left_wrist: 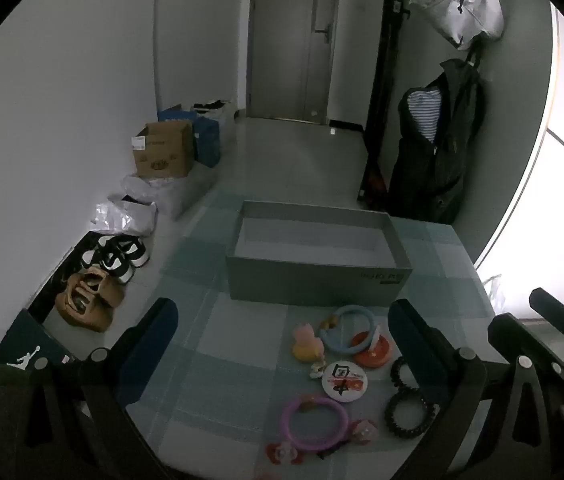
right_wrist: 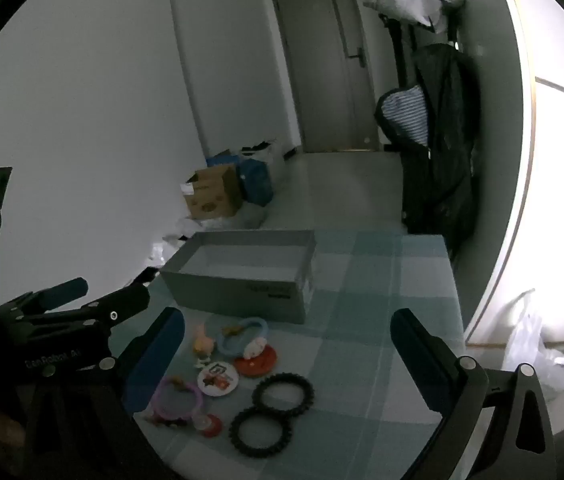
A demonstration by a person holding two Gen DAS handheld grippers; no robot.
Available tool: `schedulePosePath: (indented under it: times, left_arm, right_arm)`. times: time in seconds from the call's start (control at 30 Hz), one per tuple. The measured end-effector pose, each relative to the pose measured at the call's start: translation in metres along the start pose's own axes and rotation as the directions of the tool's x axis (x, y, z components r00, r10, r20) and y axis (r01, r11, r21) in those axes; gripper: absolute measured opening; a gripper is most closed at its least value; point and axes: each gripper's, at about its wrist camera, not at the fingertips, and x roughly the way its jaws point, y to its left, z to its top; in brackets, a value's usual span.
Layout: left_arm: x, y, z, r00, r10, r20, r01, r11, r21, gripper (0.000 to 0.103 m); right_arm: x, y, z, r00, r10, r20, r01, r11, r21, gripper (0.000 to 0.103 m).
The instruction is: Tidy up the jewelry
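An empty grey box (left_wrist: 318,280) (right_wrist: 242,288) stands on the checked tablecloth. In front of it lie small pieces: a blue ring (left_wrist: 348,330) (right_wrist: 242,334), a pink ring (left_wrist: 316,422) (right_wrist: 178,402), two black spiral hair ties (left_wrist: 406,416) (right_wrist: 284,394) (right_wrist: 260,430), a white round badge (left_wrist: 344,380) (right_wrist: 218,382), an orange disc (left_wrist: 372,352) (right_wrist: 256,364), a pink and yellow figure (left_wrist: 306,344) (right_wrist: 204,342), and red clips (left_wrist: 284,454) (right_wrist: 210,426). My left gripper (left_wrist: 282,344) hangs open above them. My right gripper (right_wrist: 288,354) is open too, above the pile's right side.
Shoes (left_wrist: 90,300), bags and a cardboard box (left_wrist: 164,154) (right_wrist: 214,196) line the floor by the left wall. A dark coat (left_wrist: 438,152) (right_wrist: 438,152) hangs at the right. The table edge (right_wrist: 456,300) runs along the right. The left gripper body (right_wrist: 66,320) shows in the right wrist view.
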Motion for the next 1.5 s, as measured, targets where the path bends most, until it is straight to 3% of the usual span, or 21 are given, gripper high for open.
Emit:
schedulePosePath:
  times: [0.2, 0.73, 1.5]
  left_arm:
    - [-0.0037, -0.0028, 0.0009, 1.000, -0.024, 0.003, 0.024, 1.000, 0.011, 0.102]
    - [-0.0032, -0.0044, -0.0034, 0.999, -0.046, 0.005, 0.046, 0.999, 0.015, 0.102]
    - [-0.0036, -0.0001, -0.0044, 0.999, -0.043, -0.008, 0.043, 0.999, 0.008, 0.102]
  right_arm:
    - [0.0002, 0.0067, -0.0021, 1.000, -0.026, -0.004, 0.026, 0.999, -0.041, 0.103]
    - [-0.0026, 0.0008, 0.0041, 1.000, -0.013, -0.006, 0.013, 1.000, -0.018, 0.103]
    - [-0.0028, 0.0037, 0.0011, 1.000, -0.007, 0.002, 0.007, 0.999, -0.037, 0.103]
